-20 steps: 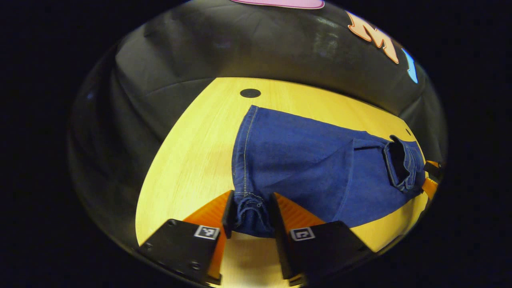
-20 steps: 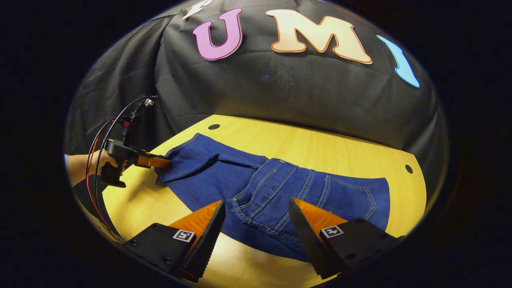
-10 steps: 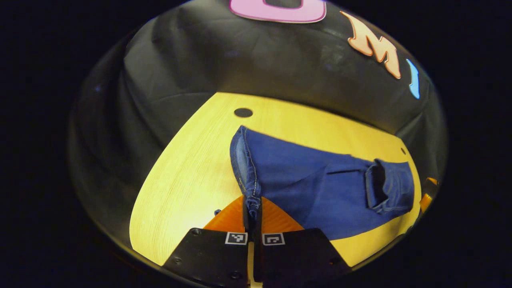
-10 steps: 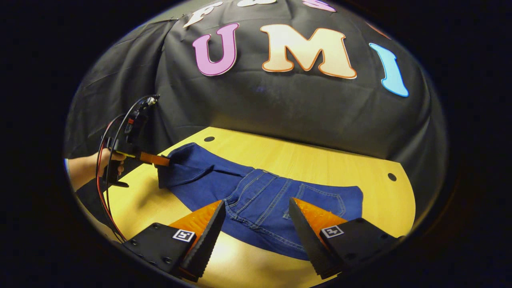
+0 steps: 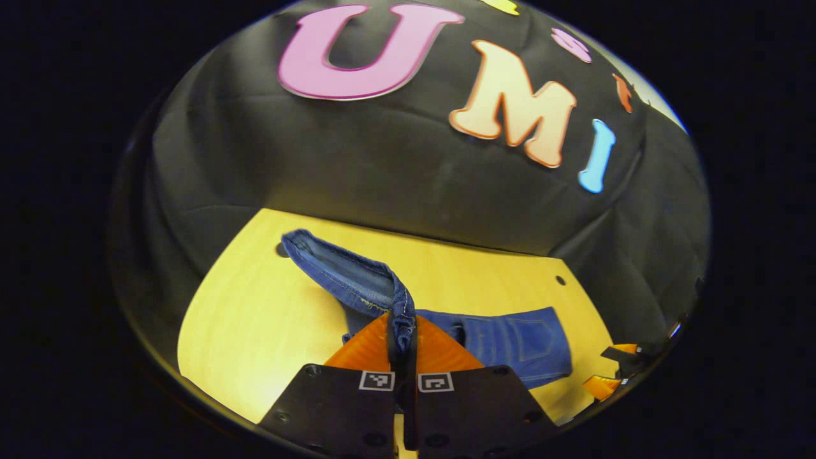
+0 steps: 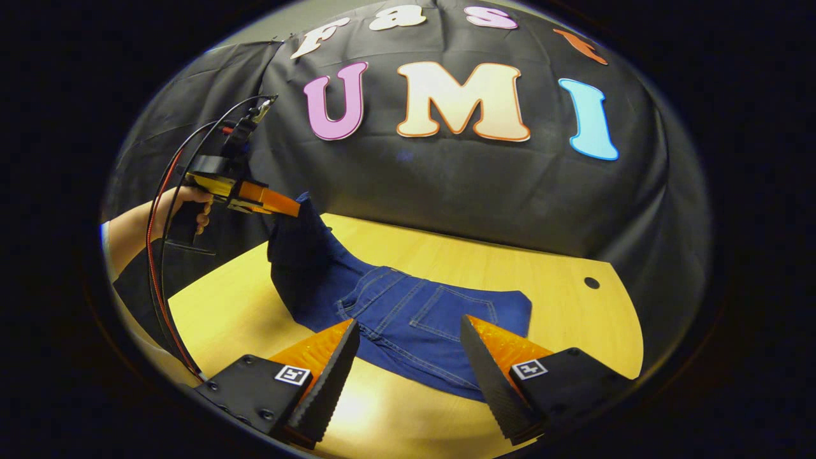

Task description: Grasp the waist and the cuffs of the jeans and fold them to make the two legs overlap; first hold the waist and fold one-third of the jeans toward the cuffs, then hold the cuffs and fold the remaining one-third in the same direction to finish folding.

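Observation:
Dark blue jeans (image 6: 414,319) lie on the yellow wooden table (image 6: 561,306), waist part folded with a back pocket facing up. In the left gripper view my left gripper (image 5: 401,322) is shut on the cuffs (image 5: 357,277), whose hem droops away to the left above the table (image 5: 255,306). The right gripper view shows that left gripper (image 6: 280,205), held by a hand (image 6: 185,210), lifting the leg end well above the table. My right gripper (image 6: 409,325) hangs open just over the near edge of the folded waist part, nothing between its fingers. It also appears in the left gripper view as the right gripper (image 5: 612,370).
Black cloth walls the booth behind and beside the table. A small round hole (image 6: 591,282) sits near the table's far right corner. Red and black cables (image 6: 159,255) hang from the left gripper. Bare wood lies right of the jeans.
My left gripper closed on the cuffs and raised them off the table, dragging the legs up. The right gripper stayed open and drew back slightly.

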{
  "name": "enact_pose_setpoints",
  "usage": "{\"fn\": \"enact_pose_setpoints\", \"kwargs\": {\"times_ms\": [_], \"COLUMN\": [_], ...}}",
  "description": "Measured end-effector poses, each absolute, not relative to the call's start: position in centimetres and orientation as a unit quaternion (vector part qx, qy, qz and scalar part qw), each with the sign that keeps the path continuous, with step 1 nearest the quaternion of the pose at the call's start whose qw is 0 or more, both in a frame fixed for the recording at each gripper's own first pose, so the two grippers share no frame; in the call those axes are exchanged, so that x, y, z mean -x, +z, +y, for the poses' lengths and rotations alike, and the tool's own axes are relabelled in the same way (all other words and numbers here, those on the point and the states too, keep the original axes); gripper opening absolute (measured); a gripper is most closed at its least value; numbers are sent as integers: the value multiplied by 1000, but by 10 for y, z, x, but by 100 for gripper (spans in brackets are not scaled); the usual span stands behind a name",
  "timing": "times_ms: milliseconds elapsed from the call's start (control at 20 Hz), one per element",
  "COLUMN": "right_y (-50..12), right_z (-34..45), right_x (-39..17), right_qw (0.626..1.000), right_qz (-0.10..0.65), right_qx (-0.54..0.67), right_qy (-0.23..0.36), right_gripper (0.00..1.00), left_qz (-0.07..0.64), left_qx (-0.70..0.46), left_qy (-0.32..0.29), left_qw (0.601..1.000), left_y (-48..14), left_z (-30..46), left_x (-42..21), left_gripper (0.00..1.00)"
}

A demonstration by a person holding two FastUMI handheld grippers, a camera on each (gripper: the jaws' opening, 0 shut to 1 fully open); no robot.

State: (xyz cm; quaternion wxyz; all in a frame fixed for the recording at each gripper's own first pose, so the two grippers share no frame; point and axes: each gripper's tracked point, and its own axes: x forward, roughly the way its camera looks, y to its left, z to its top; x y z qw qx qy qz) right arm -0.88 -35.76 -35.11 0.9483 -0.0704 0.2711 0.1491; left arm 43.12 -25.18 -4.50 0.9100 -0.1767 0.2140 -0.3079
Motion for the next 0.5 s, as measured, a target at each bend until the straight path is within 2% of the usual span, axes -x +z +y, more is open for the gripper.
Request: {"fn": "enact_pose_setpoints", "kwargs": {"times_ms": [350, 400, 500], "right_y": [-338, -336, -335], "right_z": [-430, -439, -458], "right_x": [42, 45, 53], "right_qw": [955, 956, 958], "right_qz": [271, 271, 271], "right_qx": [60, 57, 57], "right_qy": [101, 94, 80], "right_gripper": [98, 95, 98], "left_qz": [191, 189, 185], "left_qx": [153, 154, 149], "left_qy": [-383, -392, -412], "left_qw": [891, 887, 879], "left_y": [7, 12, 20], "left_z": [-359, -374, -403], "left_x": [-398, -391, -380], "left_gripper": [0, 0, 0]}}
